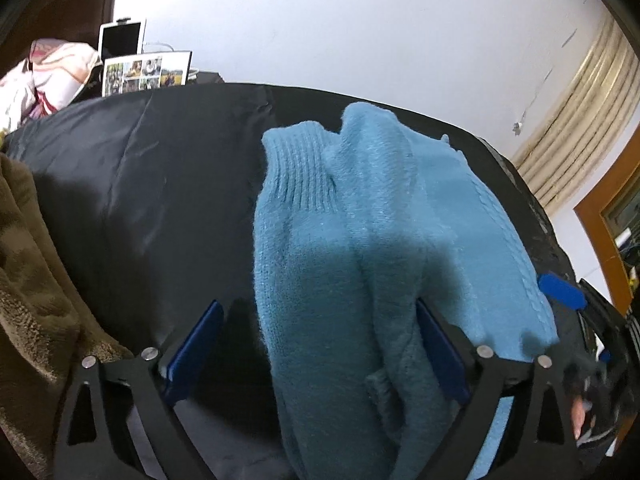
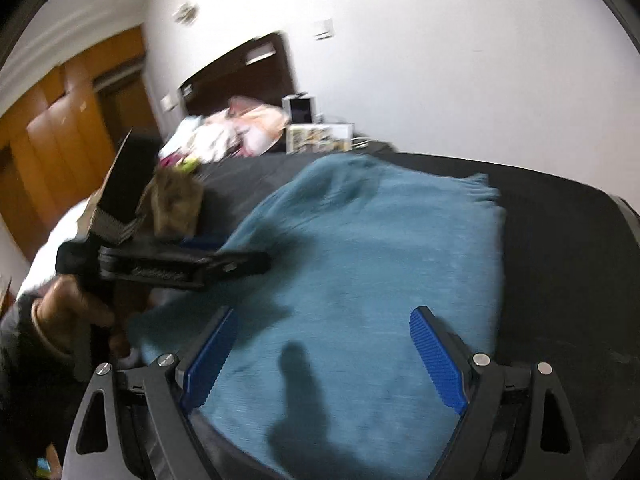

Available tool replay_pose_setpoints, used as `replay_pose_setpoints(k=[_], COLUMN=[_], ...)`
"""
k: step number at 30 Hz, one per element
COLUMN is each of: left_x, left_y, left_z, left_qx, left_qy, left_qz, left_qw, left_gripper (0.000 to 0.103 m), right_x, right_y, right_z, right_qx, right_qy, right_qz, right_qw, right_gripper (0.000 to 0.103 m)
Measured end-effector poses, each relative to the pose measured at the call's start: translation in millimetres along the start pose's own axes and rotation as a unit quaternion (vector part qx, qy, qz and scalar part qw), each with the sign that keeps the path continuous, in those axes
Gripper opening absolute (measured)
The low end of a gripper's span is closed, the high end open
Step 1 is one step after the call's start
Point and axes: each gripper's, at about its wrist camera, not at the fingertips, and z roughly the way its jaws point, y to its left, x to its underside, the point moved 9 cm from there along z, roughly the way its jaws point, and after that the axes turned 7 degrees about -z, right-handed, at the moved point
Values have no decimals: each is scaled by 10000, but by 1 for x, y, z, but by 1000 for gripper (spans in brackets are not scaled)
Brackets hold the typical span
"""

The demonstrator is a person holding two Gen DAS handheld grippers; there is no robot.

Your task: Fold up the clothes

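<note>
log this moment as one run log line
task: fold clothes | item: blue sweater folded on black surface | left gripper: open, sweater between fingers | right gripper: open over sweater

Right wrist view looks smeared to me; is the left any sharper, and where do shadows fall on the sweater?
Right wrist view: motion blur throughout, a dark shadow on the blue sweater between the open right gripper fingers. Left wrist view: sharper, knit ribs readable, shadow across the sweater's near half; strong fisheye bending.
</note>
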Motion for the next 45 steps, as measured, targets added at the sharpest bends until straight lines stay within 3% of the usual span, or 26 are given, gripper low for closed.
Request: replay_pose_setpoints(k=[7, 10, 15, 21, 28, 31, 33, 41, 45], left_x=[-2, -1, -2, -1, 4, 8, 10, 3, -8], left_y=[0, 1, -2, -10, -31, -40, -45, -71, -106], left_z=[6, 11, 11, 12, 17, 20, 20, 31, 50], left_qx=[174, 419, 544, 844, 1191, 1079, 1100, 1177, 1171], left_qy=[265, 420, 415, 466, 672, 733, 795, 810, 784], left_qz=[-41, -163, -93, 3, 225, 396, 371, 99, 230], left_qw=[9995, 9981, 9976, 9953, 9903, 9907, 9900, 9897, 9897], left_gripper=[102, 102, 102, 102, 102, 101, 94, 74, 66], right_x=[11, 18, 23, 24, 20, 18, 15, 4, -3], right_y=[-57, -74, -82, -75, -66, -65, -65, -76, -100], right_z=[9, 18, 31, 44, 50, 49, 46, 24, 1], right_qx=[212, 240, -243, -669, -755, -900, -962, -618, -203], right_qy=[224, 411, 573, 719, 732, 631, 531, 147, -44], right_qz=[1025, 1259, 1627, 1692, 1344, 1321, 1312, 1016, 879], right_qw=[9943, 9909, 9847, 9807, 9853, 9851, 9852, 9928, 9959], right_gripper=[89, 89, 89, 90, 89, 70, 59, 48, 47])
